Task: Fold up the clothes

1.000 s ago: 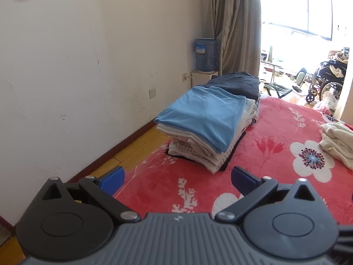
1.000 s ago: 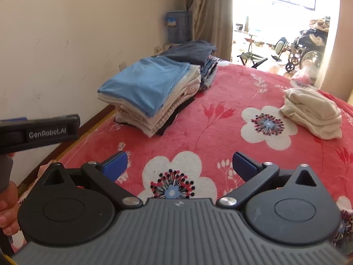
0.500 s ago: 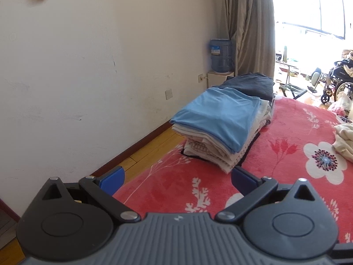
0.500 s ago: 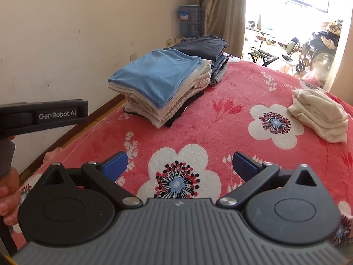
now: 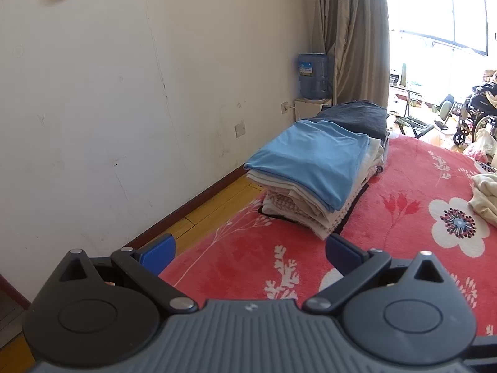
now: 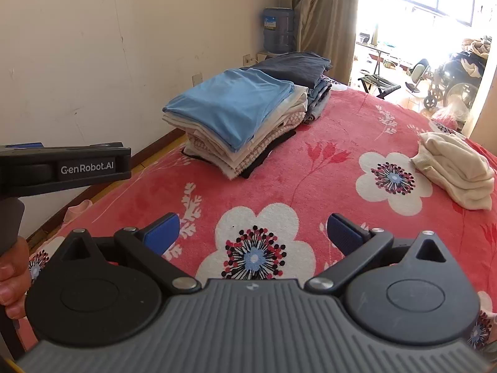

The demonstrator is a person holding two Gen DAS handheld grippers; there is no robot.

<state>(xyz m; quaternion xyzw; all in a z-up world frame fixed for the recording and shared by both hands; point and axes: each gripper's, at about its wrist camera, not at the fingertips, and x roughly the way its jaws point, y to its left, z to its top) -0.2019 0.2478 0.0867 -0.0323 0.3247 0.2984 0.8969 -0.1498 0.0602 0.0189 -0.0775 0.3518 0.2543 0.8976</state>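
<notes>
Both grippers, left gripper (image 5: 250,250) and right gripper (image 6: 253,231), hover with jaws wide and empty; best reach right for the crumpled cream garment (image 6: 455,171), sparing the folded stack (image 6: 239,118).

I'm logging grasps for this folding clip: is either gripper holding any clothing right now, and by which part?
Nothing is held. The left gripper and right gripper are both open above the red blanket.
</notes>
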